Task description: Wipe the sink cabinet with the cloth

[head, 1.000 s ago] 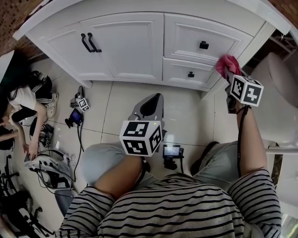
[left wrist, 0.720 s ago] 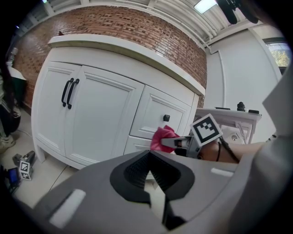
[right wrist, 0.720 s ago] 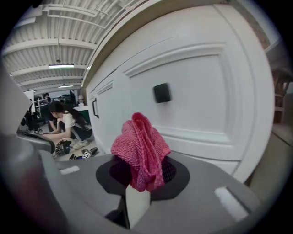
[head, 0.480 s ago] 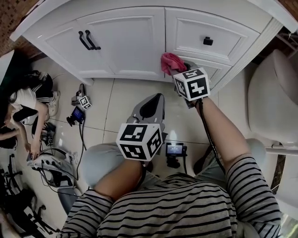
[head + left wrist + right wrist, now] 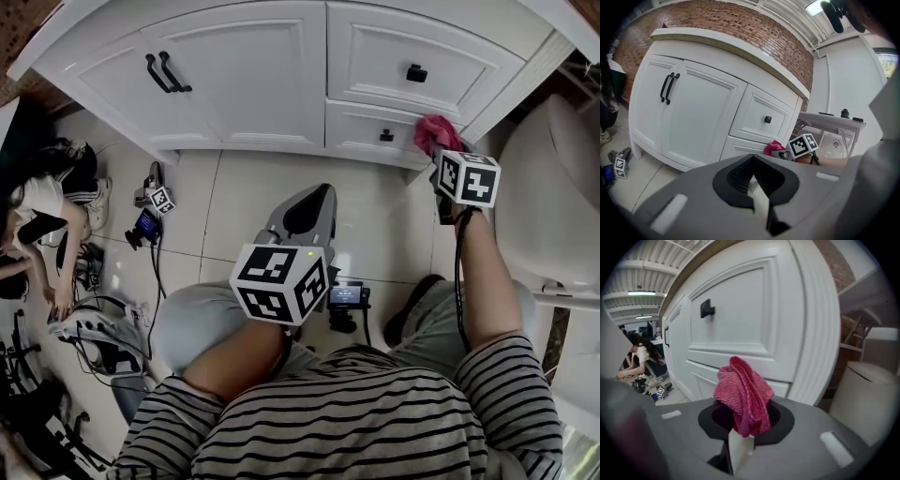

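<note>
Near the lower drawer [image 5: 361, 129] of the sink cabinet [image 5: 253, 84], held pink cloth [image 5: 433, 133] clenched in right tool [image 5: 441, 152] (1 bunched wad). Held left tool [image 5: 305, 214] closed on nothing, well apart. Judged soft, light, limp: best pinched at the gathered middle.

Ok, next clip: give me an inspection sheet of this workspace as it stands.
Surface: white cabinet, doors and drawers shut; no dirt visible.
Job's things: pink cloth at the right end of the lower drawer; contact unclear.
Clutter: small device on the floor between the knees; gear at left.
Grippers: right tongs shut on cloth; left tongs shut, empty, back from cabinet.
Cables: black cable along right forearm; loose cables on floor at left.
Surroundings: person at left; white fixture at right; brick wall.
</note>
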